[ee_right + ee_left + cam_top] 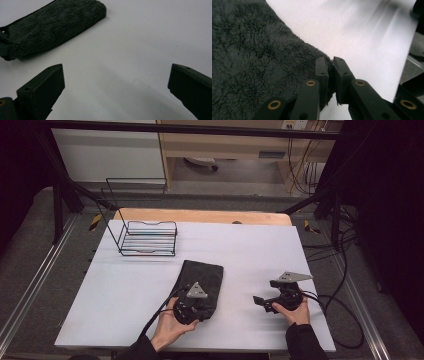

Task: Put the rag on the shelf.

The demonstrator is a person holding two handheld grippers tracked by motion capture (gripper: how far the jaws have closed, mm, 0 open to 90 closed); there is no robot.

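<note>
Towel (254, 57): dark grey cloth, deep fluffy pile, matt, folded.
Table top (260, 255): white sheet surface, smooth, matt, faint scuffs in right gripper view.
Table edge (200, 215): light wood, plain finish, along far side.
Wire rack (148, 238): thin black metal wire, slight sheen.
Left gripper (331, 72): black hard plastic jaws, matt, brass-coloured metal rivets; grey plate on top, dull.
Right gripper (116, 82): same black matt plastic, edges slightly worn.
Floor covering (30, 260): grey, rough-looking, carpet-like.

Wire rack (148, 238) on white table (125, 290)
</note>
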